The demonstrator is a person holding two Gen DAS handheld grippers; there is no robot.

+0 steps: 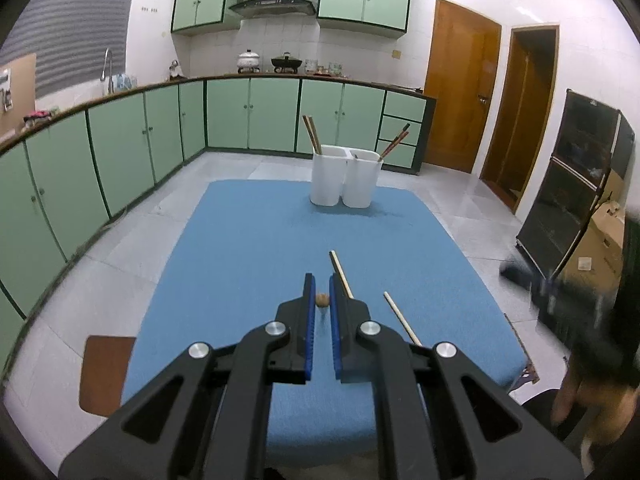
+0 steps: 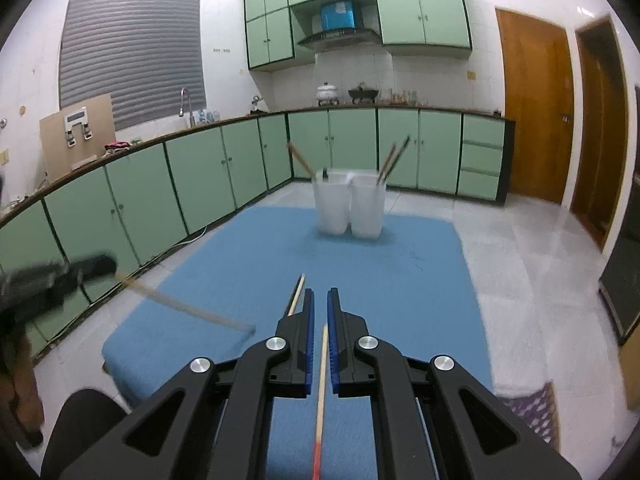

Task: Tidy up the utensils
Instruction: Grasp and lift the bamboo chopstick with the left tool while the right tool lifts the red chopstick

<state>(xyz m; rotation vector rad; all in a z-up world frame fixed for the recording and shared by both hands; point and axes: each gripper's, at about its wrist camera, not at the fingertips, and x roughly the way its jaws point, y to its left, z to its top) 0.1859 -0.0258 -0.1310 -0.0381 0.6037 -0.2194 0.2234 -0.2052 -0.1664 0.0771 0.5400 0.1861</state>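
Transfer step: left tool (image 1: 320,282) clamped on a chopstick (image 1: 322,300), right tool (image 2: 318,294) closed, its hold unclear; next, carry the chopstick to the upper-centre holder (image 1: 346,184).

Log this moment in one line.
left gripper: shut on chopstick | right gripper: shut, empty | loose chopsticks: on blue cloth | white holders: contain stored chopsticks
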